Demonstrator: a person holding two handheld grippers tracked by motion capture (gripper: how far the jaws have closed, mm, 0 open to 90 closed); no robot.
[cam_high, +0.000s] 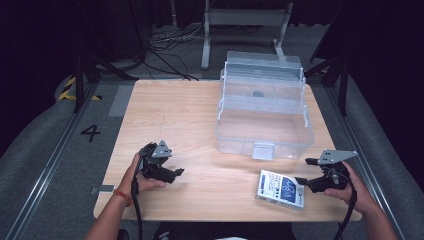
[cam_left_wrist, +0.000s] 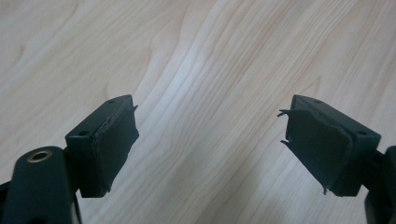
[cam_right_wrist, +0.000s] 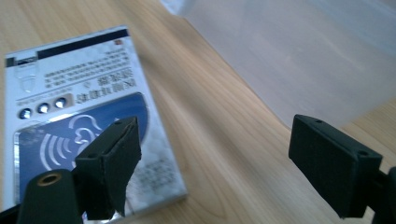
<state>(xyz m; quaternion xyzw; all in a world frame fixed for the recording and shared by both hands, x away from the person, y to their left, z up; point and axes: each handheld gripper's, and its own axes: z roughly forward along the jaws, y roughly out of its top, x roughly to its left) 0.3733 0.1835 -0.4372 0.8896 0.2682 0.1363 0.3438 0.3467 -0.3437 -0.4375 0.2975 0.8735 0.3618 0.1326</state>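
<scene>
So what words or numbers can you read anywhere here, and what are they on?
"4": a black number on the grey floor left of the table.
Flat box by the right gripper: rows of small print that looks like Chinese, upside down in the right gripper view, too blurred to read; it also bears a blue ear-and-waves sign.
Clear plastic case: no words.

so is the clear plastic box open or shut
Open. In the high view the clear plastic box has its lid swung back, its tiered trays stepped up behind, and the front bin showing from above.
</scene>
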